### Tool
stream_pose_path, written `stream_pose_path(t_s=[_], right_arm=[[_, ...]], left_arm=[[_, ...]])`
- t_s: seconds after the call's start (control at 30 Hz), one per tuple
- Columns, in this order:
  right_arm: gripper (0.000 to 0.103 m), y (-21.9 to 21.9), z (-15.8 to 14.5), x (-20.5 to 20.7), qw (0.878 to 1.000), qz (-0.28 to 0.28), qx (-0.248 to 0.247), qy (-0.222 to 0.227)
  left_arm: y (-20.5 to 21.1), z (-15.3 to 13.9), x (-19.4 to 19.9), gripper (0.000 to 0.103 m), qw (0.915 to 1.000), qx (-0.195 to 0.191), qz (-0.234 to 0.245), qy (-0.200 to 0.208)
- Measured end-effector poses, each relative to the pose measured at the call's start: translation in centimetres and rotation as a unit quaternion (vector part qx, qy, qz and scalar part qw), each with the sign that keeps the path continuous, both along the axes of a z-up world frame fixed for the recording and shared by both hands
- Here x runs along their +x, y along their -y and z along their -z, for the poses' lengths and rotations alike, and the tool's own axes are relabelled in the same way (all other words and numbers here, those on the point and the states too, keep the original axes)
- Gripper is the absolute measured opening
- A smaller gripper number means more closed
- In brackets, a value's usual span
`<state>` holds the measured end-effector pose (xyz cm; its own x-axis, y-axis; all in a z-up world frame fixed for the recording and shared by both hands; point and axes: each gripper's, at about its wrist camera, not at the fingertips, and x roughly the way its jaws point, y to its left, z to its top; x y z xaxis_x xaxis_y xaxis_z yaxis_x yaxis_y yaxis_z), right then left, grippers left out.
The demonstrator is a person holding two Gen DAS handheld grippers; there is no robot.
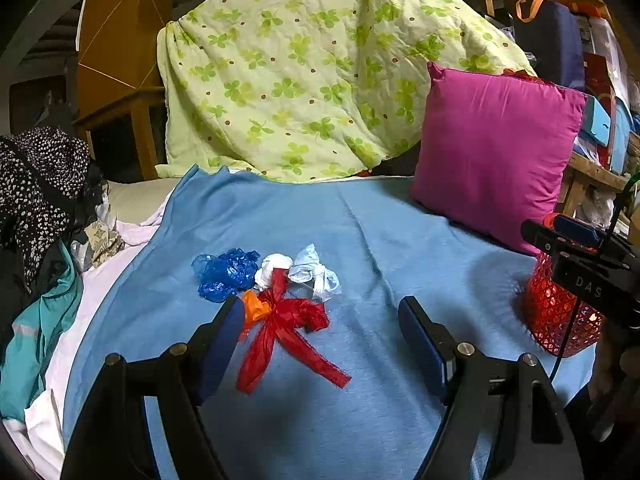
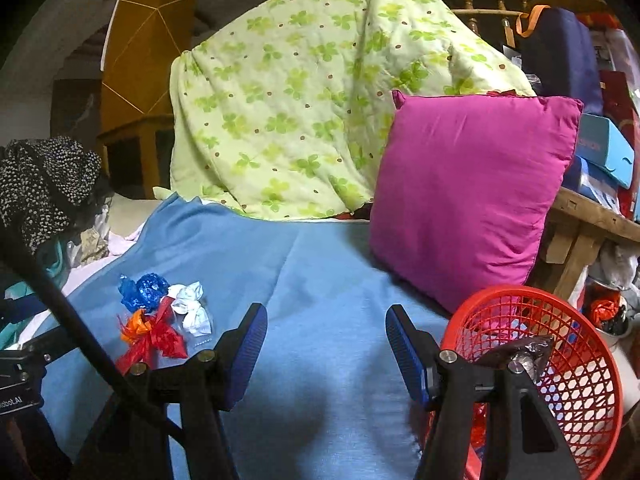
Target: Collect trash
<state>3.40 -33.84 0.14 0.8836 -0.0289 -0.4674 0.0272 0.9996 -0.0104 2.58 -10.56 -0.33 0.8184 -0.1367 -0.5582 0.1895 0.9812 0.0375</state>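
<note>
My left gripper point(image 1: 322, 322) hangs over the blue fleece blanket point(image 1: 360, 240) with its blue-padded jaws spread wide and nothing between them; its left pad sits just in front of the small heap of crumpled plastic trash, not visibly touching it. The heap lies at about eleven o'clock from that gripper: a knotted red plastic ribbon bag point(image 1: 286, 328), a scrap of orange plastic point(image 1: 254, 306) at its nine o'clock, a crumpled blue plastic bag point(image 1: 226, 272) at its eleven o'clock, and two white plastic wads point(image 1: 304, 270) at its twelve o'clock, all touching or nearly so.

My right gripper point(image 2: 326, 340) hovers over bare blanket, jaws parted to a middling gap, empty. From it the same trash heap lies at ten o'clock, and the round red plastic mesh basket point(image 2: 580, 380) stands at three o'clock, just beside the right finger, with a dark crumpled wrapper point(image 2: 520, 350) on its near rim. A magenta square cushion point(image 2: 472, 192) leans at one o'clock, touching the blanket, and a pale green clover-print quilt point(image 2: 300, 112) is heaped at twelve o'clock behind it.
</note>
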Motion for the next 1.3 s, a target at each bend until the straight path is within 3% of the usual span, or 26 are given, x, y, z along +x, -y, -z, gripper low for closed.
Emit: stream_pose_path(t_s=[0.83,1.3], right_arm=[[0.065,-0.7,0.6,1.0,1.0,-0.001,-0.014,-0.017],[0.065,-2.8,1.3,1.7,0.999,-0.014,-0.028,-0.029]], left_arm=[[-0.3,0.9,0.5,0.079,0.9999,-0.007,0.001,-0.014],[-2.6,1.7,1.1,0.079,0.9994,-0.023,-0.016,-0.022]])
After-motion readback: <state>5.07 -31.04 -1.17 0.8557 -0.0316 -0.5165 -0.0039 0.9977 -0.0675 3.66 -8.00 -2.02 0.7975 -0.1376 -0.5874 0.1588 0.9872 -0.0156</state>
